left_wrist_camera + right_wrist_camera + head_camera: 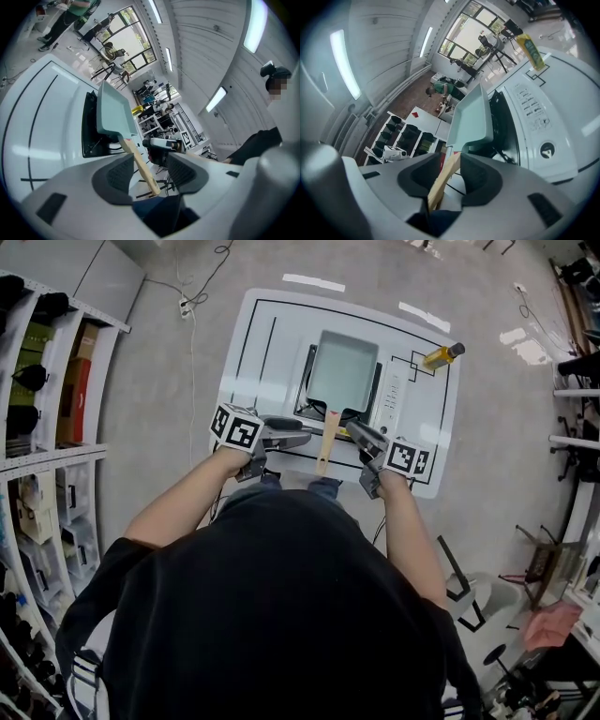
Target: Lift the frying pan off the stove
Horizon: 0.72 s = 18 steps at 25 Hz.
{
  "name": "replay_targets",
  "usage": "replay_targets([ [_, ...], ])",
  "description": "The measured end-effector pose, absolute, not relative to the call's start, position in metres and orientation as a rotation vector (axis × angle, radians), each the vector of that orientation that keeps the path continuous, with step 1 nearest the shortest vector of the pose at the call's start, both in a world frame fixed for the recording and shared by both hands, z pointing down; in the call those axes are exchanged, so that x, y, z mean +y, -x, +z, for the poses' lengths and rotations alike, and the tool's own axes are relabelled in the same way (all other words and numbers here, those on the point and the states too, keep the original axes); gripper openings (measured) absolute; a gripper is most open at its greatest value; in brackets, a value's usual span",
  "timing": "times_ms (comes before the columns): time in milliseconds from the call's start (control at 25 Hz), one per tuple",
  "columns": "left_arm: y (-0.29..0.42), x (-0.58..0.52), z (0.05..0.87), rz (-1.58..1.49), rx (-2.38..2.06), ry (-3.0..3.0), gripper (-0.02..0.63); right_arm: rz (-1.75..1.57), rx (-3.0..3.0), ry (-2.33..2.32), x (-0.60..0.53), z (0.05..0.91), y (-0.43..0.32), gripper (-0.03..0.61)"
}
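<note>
A pale green rectangular frying pan (342,369) sits on the black-topped portable stove (392,395) on the white table (262,334). Its wooden handle (326,442) points toward me over the table's near edge. My left gripper (298,435) is just left of the handle and my right gripper (356,430) just right of it. In the left gripper view the jaws (150,171) stand open, with the handle (140,164) between them and a gap on each side. In the right gripper view the jaws (446,180) are open around the handle (452,168), below the pan (471,119).
A yellow oil bottle (442,355) lies at the table's far right corner, beyond the stove's control panel. Shelving (47,409) with boxes lines the left side. Chairs and stands fill the floor at the right. Cables run across the floor behind the table.
</note>
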State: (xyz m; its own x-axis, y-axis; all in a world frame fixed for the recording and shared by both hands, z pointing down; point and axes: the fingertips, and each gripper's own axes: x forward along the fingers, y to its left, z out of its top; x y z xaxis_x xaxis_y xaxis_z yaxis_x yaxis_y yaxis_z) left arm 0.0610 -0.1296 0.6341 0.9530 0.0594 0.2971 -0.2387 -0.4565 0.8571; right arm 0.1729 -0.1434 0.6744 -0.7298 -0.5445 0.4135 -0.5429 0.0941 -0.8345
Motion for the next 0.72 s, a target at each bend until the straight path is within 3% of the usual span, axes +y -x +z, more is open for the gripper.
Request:
replay_targets([
  [720, -0.098, -0.069, 0.678, 0.250, 0.079, -1.630, 0.288, -2.037, 1.976, 0.653, -0.133, 0.702, -0.137, 0.198],
])
